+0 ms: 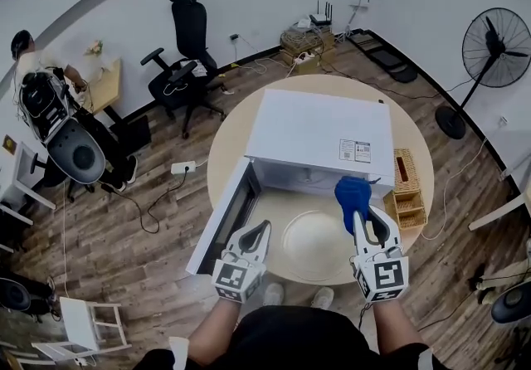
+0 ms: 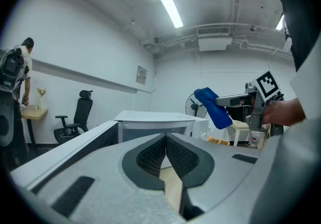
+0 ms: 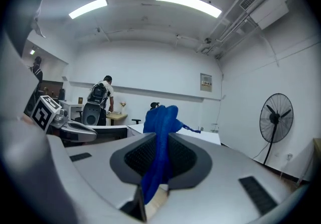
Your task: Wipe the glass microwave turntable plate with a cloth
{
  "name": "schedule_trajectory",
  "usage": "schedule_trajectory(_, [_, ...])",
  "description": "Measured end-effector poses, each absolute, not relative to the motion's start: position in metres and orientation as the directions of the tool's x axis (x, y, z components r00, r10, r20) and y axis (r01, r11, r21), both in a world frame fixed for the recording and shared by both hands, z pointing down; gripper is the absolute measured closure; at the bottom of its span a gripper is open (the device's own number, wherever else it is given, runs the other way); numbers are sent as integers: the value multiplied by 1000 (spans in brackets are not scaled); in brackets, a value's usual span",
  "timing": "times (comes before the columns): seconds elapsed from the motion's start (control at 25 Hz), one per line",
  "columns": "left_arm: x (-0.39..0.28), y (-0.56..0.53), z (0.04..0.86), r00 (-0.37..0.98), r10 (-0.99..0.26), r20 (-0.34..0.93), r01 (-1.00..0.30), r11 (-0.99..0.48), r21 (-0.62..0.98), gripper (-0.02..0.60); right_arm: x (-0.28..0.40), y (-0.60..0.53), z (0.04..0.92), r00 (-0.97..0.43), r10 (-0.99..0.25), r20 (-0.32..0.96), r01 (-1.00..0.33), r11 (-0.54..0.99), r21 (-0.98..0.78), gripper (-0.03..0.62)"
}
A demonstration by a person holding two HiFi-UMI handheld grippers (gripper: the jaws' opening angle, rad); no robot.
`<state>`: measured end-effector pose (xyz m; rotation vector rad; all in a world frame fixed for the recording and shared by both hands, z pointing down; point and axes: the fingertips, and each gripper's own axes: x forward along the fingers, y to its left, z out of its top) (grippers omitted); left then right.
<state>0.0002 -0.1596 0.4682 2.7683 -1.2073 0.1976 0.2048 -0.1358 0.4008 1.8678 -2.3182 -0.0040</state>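
Glass plate (image 1: 317, 244) lies flat on the table (image 1: 228, 144) at its near edge, right in front of the open microwave (image 1: 319, 132). Cloth (image 1: 352, 192) is blue and bunched. It is pinched in my right tool (image 1: 353, 211) and sticks out past the tips, over the far right part of the plate's rim. Can't tell whether cloth touches glass.

In the right gripper view the jaws of the right tool (image 3: 160, 140) are clamped on the cloth (image 3: 159, 132), with one tail hanging down between them and the rest standing up above.

My left tool (image 1: 264, 227) hovers at the plate's left edge, just beside the microwave door (image 1: 224, 215), which is swung open to the left. In the left gripper view the left tool (image 2: 165, 138) has its jaws pressed together with nothing between them. The cloth (image 2: 213, 107) shows off to the right in that view.

Microwave sits mid-table, toward the far edge. Wicker basket (image 1: 406, 186) stands at the table's right edge beside the microwave. Black chair (image 1: 187, 61) is on the floor beyond the far left, and a standing fan (image 1: 489, 53) is at the far right.
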Motion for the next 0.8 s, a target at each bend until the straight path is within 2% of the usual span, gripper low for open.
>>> schedule_trajectory(0.8, [1, -163, 449, 679, -723, 128, -733, -678, 58, 575, 205, -123, 384, -188, -979, 77, -973, 196, 121, 540])
